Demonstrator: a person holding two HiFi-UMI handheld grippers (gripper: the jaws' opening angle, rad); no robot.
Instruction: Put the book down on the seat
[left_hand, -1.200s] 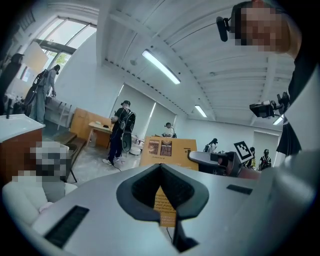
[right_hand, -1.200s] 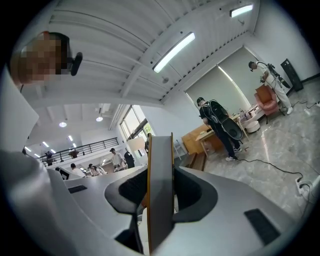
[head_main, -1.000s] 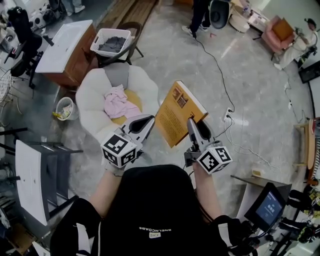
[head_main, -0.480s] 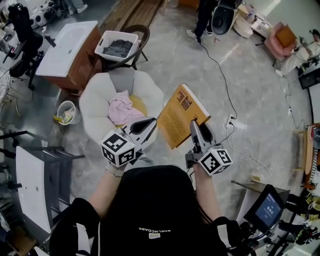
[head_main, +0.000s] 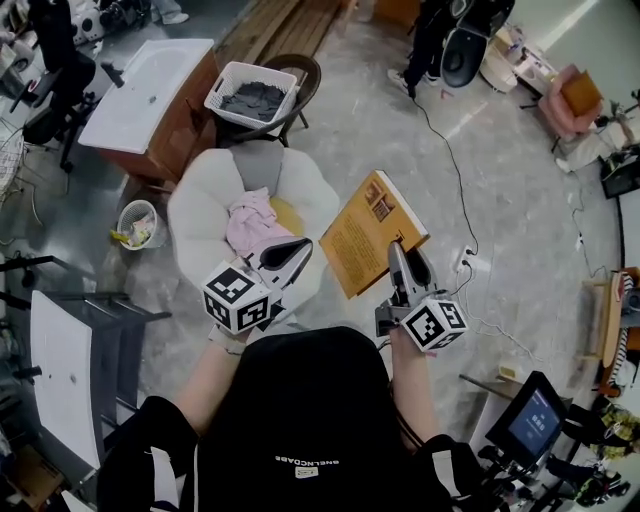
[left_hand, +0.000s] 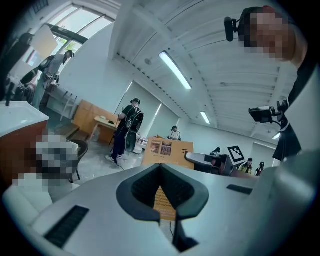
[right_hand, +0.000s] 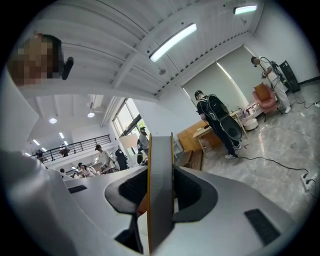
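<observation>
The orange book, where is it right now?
In the head view the book is right of centre, clamped in the right gripper, in the air beside the white armchair.

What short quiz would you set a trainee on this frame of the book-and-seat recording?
1. Fill in: the cloth lying on the white armchair is ___.
2. The right gripper is: A open and empty; B shut on the book; C shut on the cloth.
3. True or false: the book already lies on the armchair.
Key: 1 pink; 2 B; 3 false.
</observation>
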